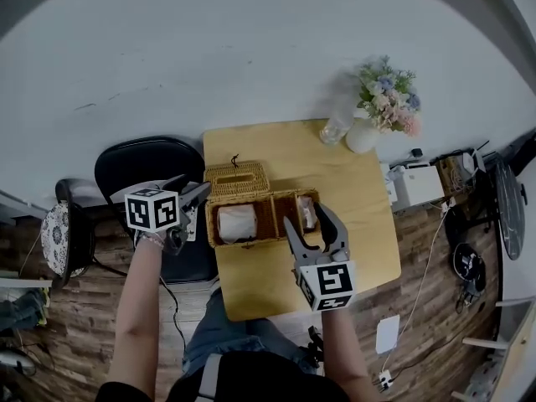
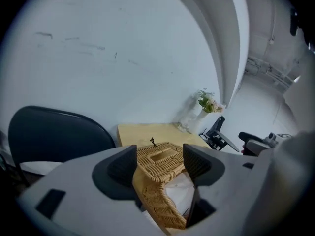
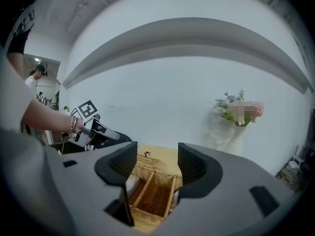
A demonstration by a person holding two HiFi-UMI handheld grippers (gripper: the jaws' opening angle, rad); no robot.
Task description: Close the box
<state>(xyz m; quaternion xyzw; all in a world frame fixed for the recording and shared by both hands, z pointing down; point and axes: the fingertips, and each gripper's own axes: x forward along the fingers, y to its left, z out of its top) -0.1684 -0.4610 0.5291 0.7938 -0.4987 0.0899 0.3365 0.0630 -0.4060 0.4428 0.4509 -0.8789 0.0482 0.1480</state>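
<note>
A wicker box [image 1: 266, 217] stands on the wooden table [image 1: 356, 216], its lid [image 1: 237, 179] folded back behind the left half. A white roll [image 1: 237, 223] fills the left compartment. My left gripper [image 1: 197, 193] is open at the box's left end, off the table's edge. In the left gripper view the lid [image 2: 162, 157] and the white roll [image 2: 178, 191] show between the open jaws of the left gripper [image 2: 160, 165]. My right gripper [image 1: 310, 224] hangs open over the right compartment. Seen along the right gripper [image 3: 156, 170], the box [image 3: 150, 196] lies just beyond its jaws.
A white vase of flowers [image 1: 381, 107] and a clear glass [image 1: 337, 126] stand at the table's far right corner. A black chair [image 1: 146, 167] is left of the table, beside my left gripper. A white device [image 1: 416, 186] and cables lie on the floor to the right.
</note>
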